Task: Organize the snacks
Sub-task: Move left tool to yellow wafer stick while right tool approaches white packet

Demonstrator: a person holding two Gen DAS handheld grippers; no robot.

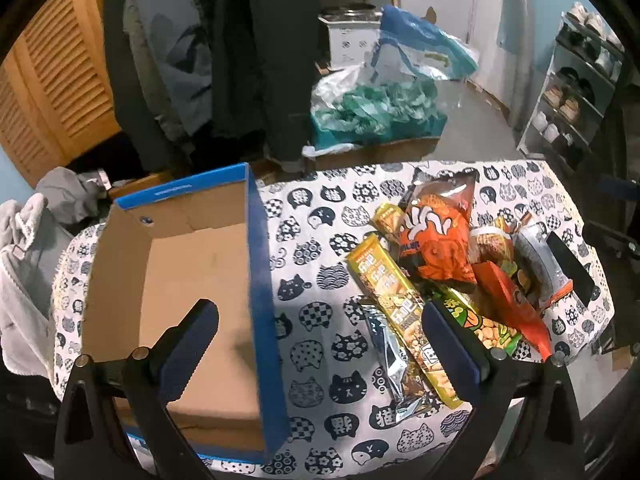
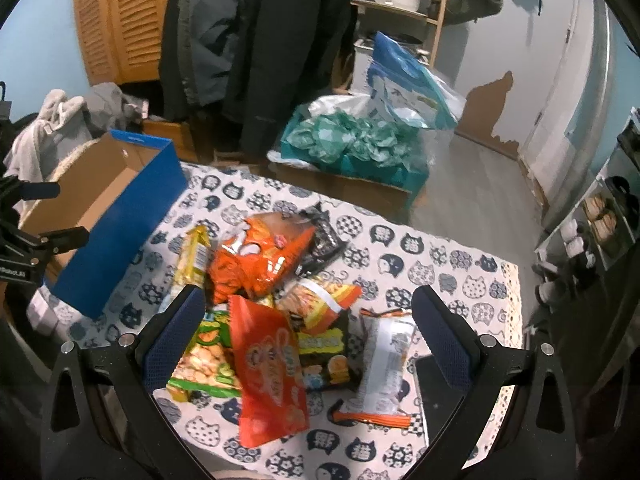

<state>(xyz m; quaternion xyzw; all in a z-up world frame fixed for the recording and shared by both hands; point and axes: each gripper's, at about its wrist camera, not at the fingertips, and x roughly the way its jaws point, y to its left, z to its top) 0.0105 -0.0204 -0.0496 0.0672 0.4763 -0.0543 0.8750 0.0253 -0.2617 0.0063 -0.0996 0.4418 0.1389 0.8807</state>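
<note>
Snacks (image 2: 272,320) heaped loose on the bench (image 2: 460,276), on its cat-print cloth: orange bag (image 2: 260,258) on top, red packet (image 2: 270,364) nearest the camera, green nut packet (image 2: 204,356) to its left, white packet (image 2: 384,356) to its right, yellow bar (image 2: 192,258) at the pile's left edge. From the left wrist view, same pile to the right, with a long yellow packet (image 1: 396,312) and a silver bar (image 1: 390,356) lying at its near left edge.

Cardboard box (image 1: 176,280), blue outside, standing open to the left of the pile and well apart from it; visible floor bare, no snack inside.

Left tool (image 1: 320,320): released, jaws wide, holding nothing, straddling the box's right wall and the near snacks. Right tool (image 2: 306,308): released, jaws wide, empty, poised above the pile.

Progress, as judged: nothing sorted yet; every visible packet left to move, presumably into the box.
</note>
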